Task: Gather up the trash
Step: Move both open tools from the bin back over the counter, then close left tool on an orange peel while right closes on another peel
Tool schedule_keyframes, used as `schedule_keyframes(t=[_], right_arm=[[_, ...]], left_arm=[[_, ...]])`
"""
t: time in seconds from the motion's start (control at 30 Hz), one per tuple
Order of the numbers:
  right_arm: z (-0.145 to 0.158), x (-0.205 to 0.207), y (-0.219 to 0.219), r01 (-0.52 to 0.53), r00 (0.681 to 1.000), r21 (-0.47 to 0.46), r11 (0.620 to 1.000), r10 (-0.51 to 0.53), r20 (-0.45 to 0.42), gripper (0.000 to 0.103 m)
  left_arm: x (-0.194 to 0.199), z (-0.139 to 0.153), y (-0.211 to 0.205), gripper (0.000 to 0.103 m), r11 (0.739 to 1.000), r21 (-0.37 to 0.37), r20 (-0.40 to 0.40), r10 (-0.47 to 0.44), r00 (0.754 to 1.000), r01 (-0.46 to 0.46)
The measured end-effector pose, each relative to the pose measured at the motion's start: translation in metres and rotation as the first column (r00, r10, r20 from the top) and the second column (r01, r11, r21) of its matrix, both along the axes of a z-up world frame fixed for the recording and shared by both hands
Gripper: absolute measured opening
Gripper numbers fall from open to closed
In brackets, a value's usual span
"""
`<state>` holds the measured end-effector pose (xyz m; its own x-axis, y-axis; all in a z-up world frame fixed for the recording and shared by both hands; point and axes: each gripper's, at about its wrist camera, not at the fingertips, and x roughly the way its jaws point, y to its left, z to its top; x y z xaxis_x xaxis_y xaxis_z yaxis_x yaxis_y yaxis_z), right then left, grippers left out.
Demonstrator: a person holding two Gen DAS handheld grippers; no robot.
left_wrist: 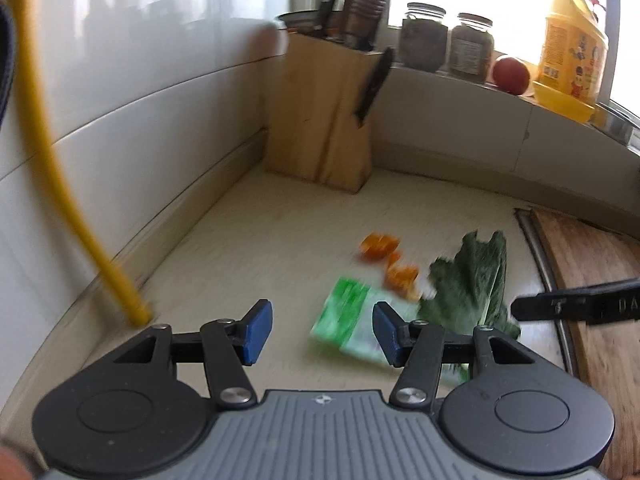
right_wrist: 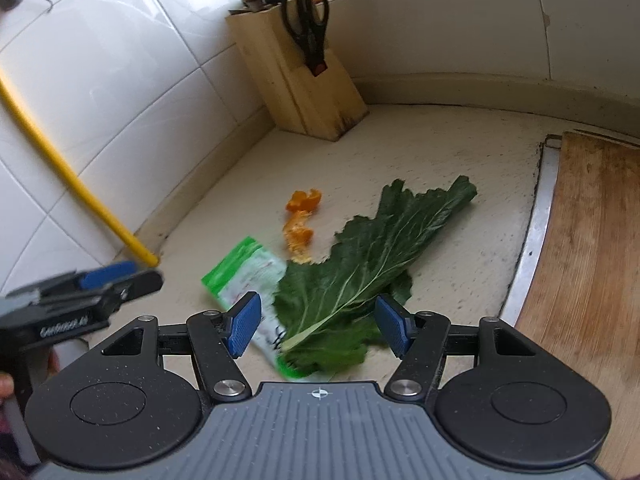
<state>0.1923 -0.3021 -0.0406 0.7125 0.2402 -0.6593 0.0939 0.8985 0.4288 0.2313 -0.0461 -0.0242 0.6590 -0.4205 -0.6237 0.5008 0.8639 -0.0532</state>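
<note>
Left gripper (left_wrist: 322, 334) wide open, blue pads (left_wrist: 256, 332) well apart, nothing between them. Right gripper (right_wrist: 318, 326) likewise spread wide and empty, blue pads (right_wrist: 243, 325) angled outward. Both held low, side by side.

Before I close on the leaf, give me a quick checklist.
1. Right gripper jaws open: ok.
2. Green leaf stem lies between the jaws: ok.
3. Leaf overlaps green wrapper, so both may lift together: not ok.
4. Left gripper open, off to the side: ok.
5. Orange peel lies apart from the leaf: ok.
6. Trash bin in view: not ok, none visible.
</note>
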Motion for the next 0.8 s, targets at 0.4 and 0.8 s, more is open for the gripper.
schedule_keyframes(t=[0.4, 0.8], right_arm=[[0.001, 0.049, 0.013, -0.157, 0.986, -0.116, 0.981, 0.163, 0.043, 0.071], [-0.025, 0.1, 0.041, -0.227, 0.971, -0.141, 0.964, 0.235, 0.041, 0.063]], left_arm=[[0.078, -0.009, -0.066, 0.052, 0.996, 0.015, -0.03, -0.087, 0.996, 0.087], [0.121, -0.04, -0.099, 0.052, 0.977, 0.004, -0.108, -0.213, 0.971, 0.215]])
